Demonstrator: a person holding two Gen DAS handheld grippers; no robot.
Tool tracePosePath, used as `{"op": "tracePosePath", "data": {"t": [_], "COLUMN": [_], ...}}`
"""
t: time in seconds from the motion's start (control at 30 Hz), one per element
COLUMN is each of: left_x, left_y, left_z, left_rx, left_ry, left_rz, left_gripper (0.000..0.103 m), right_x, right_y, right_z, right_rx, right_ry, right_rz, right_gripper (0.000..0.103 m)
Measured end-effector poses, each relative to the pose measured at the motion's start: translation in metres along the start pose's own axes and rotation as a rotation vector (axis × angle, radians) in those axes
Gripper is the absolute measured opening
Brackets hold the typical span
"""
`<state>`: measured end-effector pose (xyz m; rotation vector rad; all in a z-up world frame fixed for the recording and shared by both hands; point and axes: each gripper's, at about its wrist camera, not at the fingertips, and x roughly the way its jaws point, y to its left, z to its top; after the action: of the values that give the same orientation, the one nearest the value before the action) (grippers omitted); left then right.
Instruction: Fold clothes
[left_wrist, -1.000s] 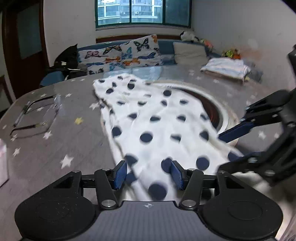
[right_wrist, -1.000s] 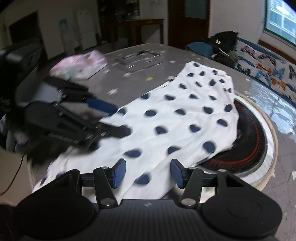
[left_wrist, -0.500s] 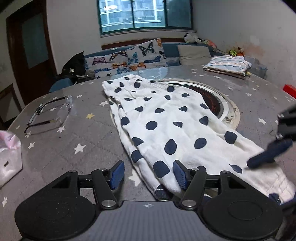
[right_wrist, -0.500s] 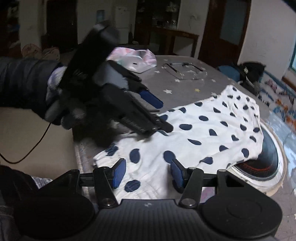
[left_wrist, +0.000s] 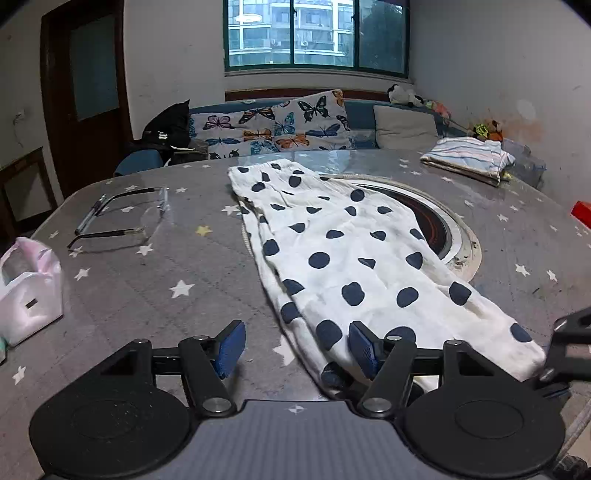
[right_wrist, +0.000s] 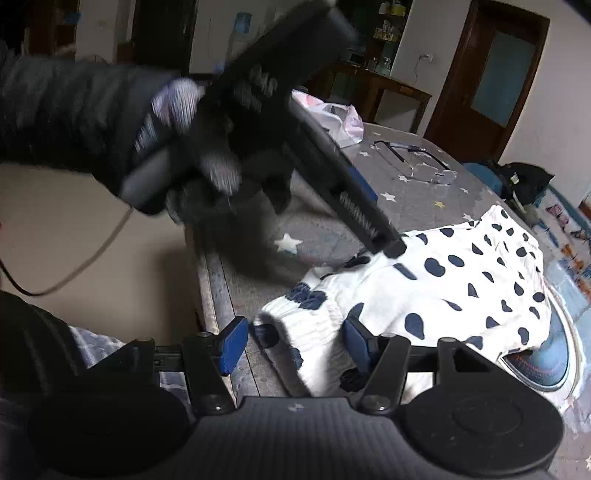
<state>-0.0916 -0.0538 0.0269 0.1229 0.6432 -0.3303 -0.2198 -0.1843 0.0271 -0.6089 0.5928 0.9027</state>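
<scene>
Left claw (left_wrist: 295, 347) spread wide, holding nothing, hanging just over the near left edge of the polka-dot garment (left_wrist: 351, 254). Right claw (right_wrist: 290, 341) same story: pads wide apart, nothing pinched, straddling the gathered elastic band (right_wrist: 314, 325) right at the near edge of the worktop (left_wrist: 147, 280).

Key relation: garment straight ahead of both claws, lying flat with its long axis running from the near edge away toward the far side, slightly slanted. Near end bunched at the band, far end squared off by the sofa cushions (left_wrist: 280, 125). Right claw probably better placed for the near end, band already sitting between its pads. Left claw off to the left edge, cloth mostly under its right pad only.

Partly draped over the round inset burner (left_wrist: 436, 225) in the middle of the worktop, so the right side of the cloth sits on a rim, not fully level.

Looks like one lengthwise fold already in, judging by the doubled layer along the left edge, but can't swear to it.

Further out: glasses (left_wrist: 122, 218) to the left, white plastic bag (left_wrist: 29, 291) at the left edge, a folded striped pile (left_wrist: 469, 155) far right.

Hard to read: left claw badly motion-blurred in the right wrist view, near corner of the garment hidden behind claw bodies, right claw barely peeking in at the left view's right border.
</scene>
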Motion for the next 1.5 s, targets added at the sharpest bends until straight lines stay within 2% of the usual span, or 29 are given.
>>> {"op": "tracePosePath", "data": {"t": [0.17,0.23,0.4,0.53,0.7,0.87,0.97,1.07,1.1,1.2,1.33,1.5], "left_x": [-0.013,-0.018,-0.036,-0.051,-0.054,-0.047,-0.047,-0.047,-0.047,-0.048,-0.048,-0.040], "left_y": [0.008,0.011,0.012,0.003,-0.020,-0.021,-0.009,0.002,0.005,0.012,0.022,0.021], "left_z": [-0.005,-0.008,-0.022,-0.038,-0.054,-0.050,-0.046,-0.040,-0.037,-0.029,-0.018,-0.004], "left_rx": [0.007,0.015,0.066,0.172,0.344,0.340,0.292,0.224,0.197,0.118,0.013,-0.079], "left_ry": [-0.020,-0.027,-0.046,-0.060,-0.082,-0.082,-0.074,-0.071,-0.073,-0.077,-0.084,-0.079], "left_rz": [-0.004,-0.011,-0.056,-0.114,-0.145,-0.163,-0.159,-0.153,-0.152,-0.149,-0.144,-0.162], "left_gripper": [0.067,0.067,0.067,0.067,0.067,0.067,0.067,0.068,0.069,0.069,0.071,0.078], "right_x": [0.003,0.002,-0.004,-0.011,-0.019,-0.015,-0.015,-0.024,-0.027,-0.037,-0.042,-0.023], "right_y": [0.007,0.006,-0.011,-0.034,-0.062,-0.063,-0.065,-0.074,-0.077,-0.102,-0.134,-0.179], "right_z": [-0.002,-0.002,0.003,0.007,0.010,0.010,0.012,0.015,0.017,0.019,0.021,0.025], "right_rx": [-0.002,0.007,0.068,0.166,0.268,0.257,0.262,0.272,0.276,0.326,0.372,0.427], "right_ry": [-0.017,-0.017,-0.012,-0.018,-0.037,-0.012,0.002,-0.015,-0.021,-0.054,-0.098,-0.065], "right_rz": [-0.031,-0.034,0.002,0.064,0.097,0.132,0.175,0.199,0.206,0.220,0.178,0.061], "right_gripper": [0.058,0.049,0.035,0.028,0.026,0.026,0.032,0.035,0.039,0.043,0.043,0.043]}}
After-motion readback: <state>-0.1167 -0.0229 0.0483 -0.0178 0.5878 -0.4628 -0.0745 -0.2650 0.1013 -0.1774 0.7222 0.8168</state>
